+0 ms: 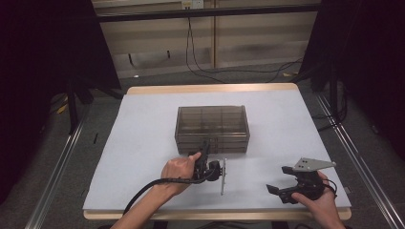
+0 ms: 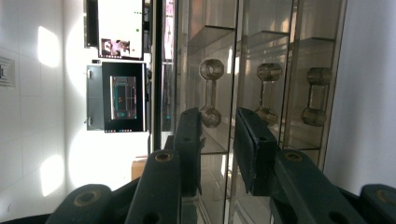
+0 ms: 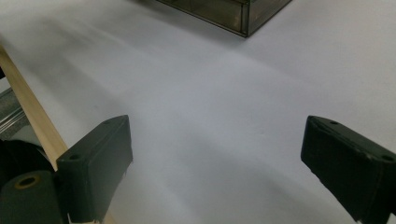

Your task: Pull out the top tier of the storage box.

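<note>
A smoky see-through drawer cabinet (image 1: pixel 212 126) stands in the middle of the white table (image 1: pixel 143 143). My left gripper (image 1: pixel 205 144) is rolled on its side at the cabinet's front face. In the left gripper view its jaws (image 2: pixel 217 126) stand narrowly open, and a dumbbell-shaped drawer handle (image 2: pixel 211 91) sits just ahead of the gap, close to one fingertip (image 2: pixel 189 126). Two more handles (image 2: pixel 268 91) (image 2: pixel 317 95) line up beside it. My right gripper (image 1: pixel 278 179) hovers wide open over the table's front right, holding nothing (image 3: pixel 217 135). A corner of the cabinet (image 3: pixel 229 11) lies far ahead of it.
The table's wooden front edge (image 3: pixel 28 116) runs close beside the right gripper. Black curtains and stands flank the table, and cables lie on the floor behind it (image 1: pixel 205 71). Monitors (image 2: pixel 122 95) show on a wall past the cabinet.
</note>
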Demonstrator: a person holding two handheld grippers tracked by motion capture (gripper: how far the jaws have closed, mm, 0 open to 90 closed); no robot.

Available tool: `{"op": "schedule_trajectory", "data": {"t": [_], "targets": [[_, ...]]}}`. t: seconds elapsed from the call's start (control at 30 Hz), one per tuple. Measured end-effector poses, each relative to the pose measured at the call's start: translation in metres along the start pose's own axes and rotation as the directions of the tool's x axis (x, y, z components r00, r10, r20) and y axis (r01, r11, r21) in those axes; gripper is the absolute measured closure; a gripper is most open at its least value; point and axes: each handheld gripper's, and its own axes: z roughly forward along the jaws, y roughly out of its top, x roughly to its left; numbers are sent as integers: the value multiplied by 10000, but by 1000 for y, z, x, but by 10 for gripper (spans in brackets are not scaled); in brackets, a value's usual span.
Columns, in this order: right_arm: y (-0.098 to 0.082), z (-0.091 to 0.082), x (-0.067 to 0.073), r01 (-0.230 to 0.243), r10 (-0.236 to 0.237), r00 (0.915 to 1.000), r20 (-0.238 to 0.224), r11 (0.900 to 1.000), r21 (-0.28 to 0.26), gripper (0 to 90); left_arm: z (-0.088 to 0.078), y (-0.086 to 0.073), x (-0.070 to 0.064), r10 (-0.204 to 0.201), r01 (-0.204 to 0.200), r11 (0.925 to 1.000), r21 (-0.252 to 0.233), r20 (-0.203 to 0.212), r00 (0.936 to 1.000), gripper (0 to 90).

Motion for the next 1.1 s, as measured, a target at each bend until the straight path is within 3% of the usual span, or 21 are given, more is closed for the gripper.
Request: {"op": "schedule_trajectory", "data": {"t": [0.03,0.1,0.13,0.23,0.27,0.3,0.37,1.0,1.1], "targets": [[0,0,0,1,-1,10000,0,10000,-2,90,1,0,1,179,-179,9998,36,-70,9998,713],[0,0,0,-1,1,10000,3,10000,-2,90,2,0,1,162,-161,9999,52,-84,9998,717],[0,0,0,-1,1,10000,9,10000,-9,90,1,-1,1,131,-133,9999,-86,-285,9995,731],[0,0,0,3,-3,10000,3,10000,4,90,3,-1,1,229,-228,9997,24,-249,9994,749],[0,0,0,4,-4,10000,-1,10000,-1,90,2,-1,1,-97,99,9999,79,-200,9998,762],[0,0,0,3,-3,10000,1,10000,5,90,2,-1,1,-97,99,9999,79,-200,9998,771],[0,0,0,-8,8,10000,11,10000,-3,90,3,0,0,155,-157,9999,-35,-452,9989,797],[0,0,0,0,0,10000,-9,10000,-5,90,3,3,-2,125,-118,9998,138,-536,9985,802],[0,0,0,-8,8,10000,-8,10000,-3,90,4,3,-4,147,-143,9999,61,-726,9973,805]]}}
